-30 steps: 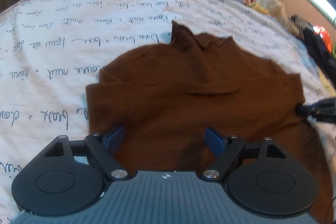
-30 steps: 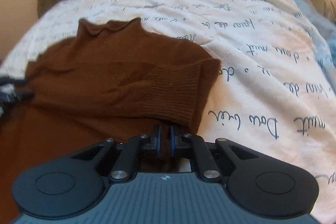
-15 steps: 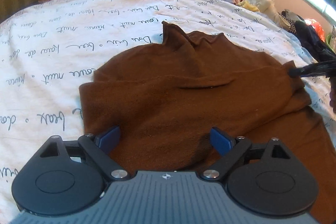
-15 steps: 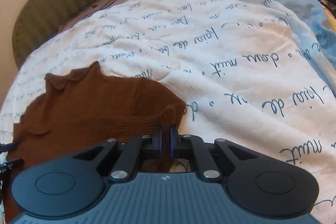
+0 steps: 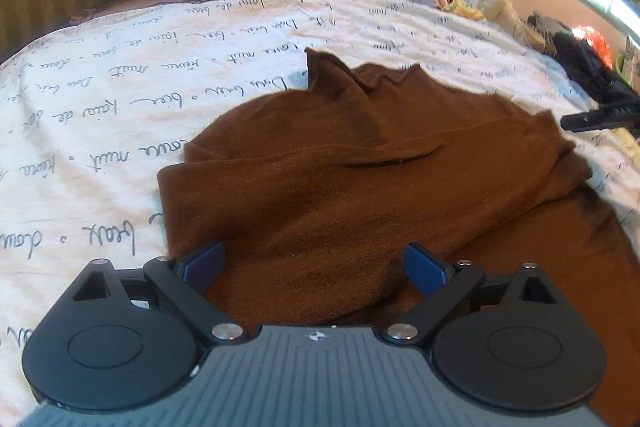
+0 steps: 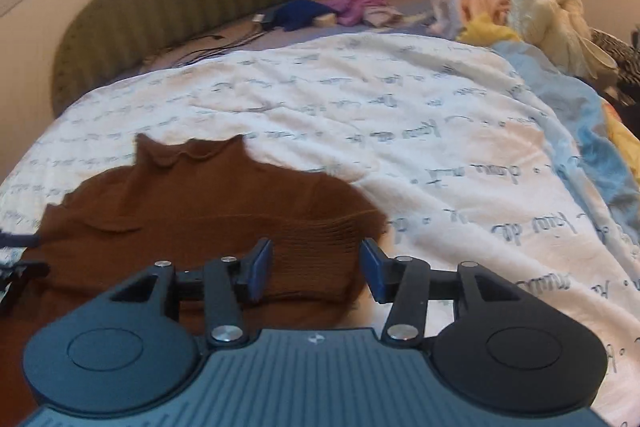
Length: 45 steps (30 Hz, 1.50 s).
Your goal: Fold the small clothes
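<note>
Released now: right gripper (image 6: 316,269) jaws apart over one brown sweater (image 5: 360,179); left gripper (image 5: 316,265) likewise apart.

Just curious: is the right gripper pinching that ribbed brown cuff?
Apart: the right wrist view shows the right gripper open, its blue pads standing clear on either side of the ribbed cuff.

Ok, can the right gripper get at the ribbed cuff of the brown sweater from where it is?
Probably yes: the right gripper is open, and the ribbed cuff lies flat on the brown sweater between its fingers, with nothing covering it.
</note>
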Each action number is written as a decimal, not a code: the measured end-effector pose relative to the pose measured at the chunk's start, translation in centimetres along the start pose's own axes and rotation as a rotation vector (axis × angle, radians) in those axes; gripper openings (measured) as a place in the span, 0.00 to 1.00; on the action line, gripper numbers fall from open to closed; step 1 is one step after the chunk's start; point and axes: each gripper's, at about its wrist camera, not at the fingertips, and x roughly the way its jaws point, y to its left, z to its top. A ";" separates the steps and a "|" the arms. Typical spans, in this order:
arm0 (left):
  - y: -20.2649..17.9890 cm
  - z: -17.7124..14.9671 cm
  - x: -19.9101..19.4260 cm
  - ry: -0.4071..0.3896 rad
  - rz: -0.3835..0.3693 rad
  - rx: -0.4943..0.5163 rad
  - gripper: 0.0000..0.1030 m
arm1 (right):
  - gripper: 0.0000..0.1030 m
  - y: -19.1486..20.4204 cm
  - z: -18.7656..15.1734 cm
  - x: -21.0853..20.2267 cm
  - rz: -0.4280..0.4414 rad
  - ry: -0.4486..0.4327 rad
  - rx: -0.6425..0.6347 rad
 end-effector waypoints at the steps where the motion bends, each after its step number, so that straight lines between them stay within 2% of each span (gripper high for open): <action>1: 0.3 -0.1 0.0 0.000 0.016 -0.022 0.92 | 0.45 1.5 -0.6 0.3 0.025 0.010 -0.068; 3: 0.8 -0.6 1.0 0.053 0.055 -0.040 0.92 | 0.44 3.8 -2.6 2.5 -0.037 0.069 -0.212; 4: 0.8 -1.1 1.4 0.059 0.067 -0.032 0.93 | 0.49 4.2 -3.7 4.5 -0.125 0.147 -0.264; 5: 0.8 -1.5 1.7 0.050 0.095 -0.015 1.00 | 0.72 4.0 -4.5 4.4 -0.157 0.060 -0.265; 6: 1.0 -1.9 1.8 0.047 0.102 -0.027 1.00 | 0.80 3.5 -4.6 4.7 -0.186 0.072 -0.227; 7: 1.1 -2.0 1.3 0.037 0.101 -0.047 1.00 | 0.83 2.5 -4.5 4.4 -0.185 0.089 -0.126; 8: 1.2 -2.0 0.7 0.038 0.105 -0.069 0.98 | 0.83 1.8 -4.4 3.8 -0.167 0.111 -0.049; 9: 1.2 -2.0 -0.2 0.030 0.112 -0.084 0.95 | 0.83 1.6 -4.4 3.0 -0.147 0.123 -0.027; 12: 0.9 -2.3 -4.2 -0.022 0.115 -0.104 0.98 | 0.84 2.2 -5.5 -1.2 -0.119 0.074 -0.059; 14: 0.8 -3.3 -7.6 -0.044 0.058 -0.143 0.99 | 0.87 2.8 -7.3 -4.8 -0.070 0.022 -0.086; 16: 0.8 -5.1 -10.4 -0.031 -0.052 -0.212 0.99 | 0.87 3.4 -9.7 -8.1 -0.051 -0.062 -0.095; 18: 0.4 -7.5 -12.5 -0.018 -0.132 -0.306 0.99 | 0.87 4.1 -11.9 -10.2 -0.044 -0.056 -0.089; 20: -0.6 -10.8 -13.9 0.003 -0.238 -0.369 0.99 | 0.87 4.9 -14.3 -11.5 0.007 -0.013 -0.110; 22: -2.2 -13.8 -14.8 0.021 -0.263 -0.400 0.99 | 0.87 5.3 -17.4 -13.1 0.105 -0.031 -0.077; 23: -3.1 -14.9 -15.1 0.032 -0.265 -0.381 0.99 | 0.87 6.0 -19.1 -13.9 0.146 -0.032 -0.114; 25: -5.4 -17.3 -15.7 0.030 -0.243 -0.301 0.99 | 0.87 7.3 -21.5 -14.1 0.135 -0.029 -0.199; 26: -6.5 -18.4 -15.4 0.065 -0.216 -0.275 0.99 | 0.87 8.0 -22.8 -13.8 0.140 0.018 -0.237; 27: -7.7 -19.4 -15.7 0.053 -0.179 -0.215 1.00 | 0.87 8.4 -23.9 -13.5 0.130 0.054 -0.268; 28: -8.8 -20.1 -16.1 0.045 -0.132 -0.151 0.99 | 0.87 8.7 -25.0 -14.3 0.101 0.012 -0.294; 29: -10.0 -20.8 -16.3 0.050 -0.084 -0.098 0.99 | 0.87 8.7 -25.6 -15.0 0.097 0.023 -0.279; 30: -10.9 -21.3 -16.6 0.069 -0.052 -0.059 0.99 | 0.87 8.5 -25.8 -15.5 0.098 0.041 -0.262; 33: -12.6 -22.8 -17.5 0.120 0.031 0.035 0.99 | 0.87 9.1 -25.8 -17.0 0.076 0.078 -0.331; 35: -12.4 -23.4 -18.7 0.108 0.020 0.000 0.99 | 0.87 8.6 -24.7 -17.9 0.101 0.064 -0.260; 37: -12.0 -23.2 -19.7 0.065 -0.048 -0.066 0.99 | 0.87 8.3 -23.6 -17.9 0.129 0.015 -0.174; 39: -12.5 -23.0 -20.5 -0.020 -0.098 -0.077 0.99 | 0.88 8.8 -22.1 -16.6 0.111 -0.002 -0.119; 42: -14.2 -21.5 -19.6 -0.106 -0.116 -0.079 0.99 | 0.89 10.1 -19.1 -12.7 0.083 -0.021 -0.075; 45: -15.5 -19.2 -17.3 -0.151 -0.089 -0.101 0.99 | 0.89 11.9 -16.9 -8.4 -0.043 -0.008 -0.130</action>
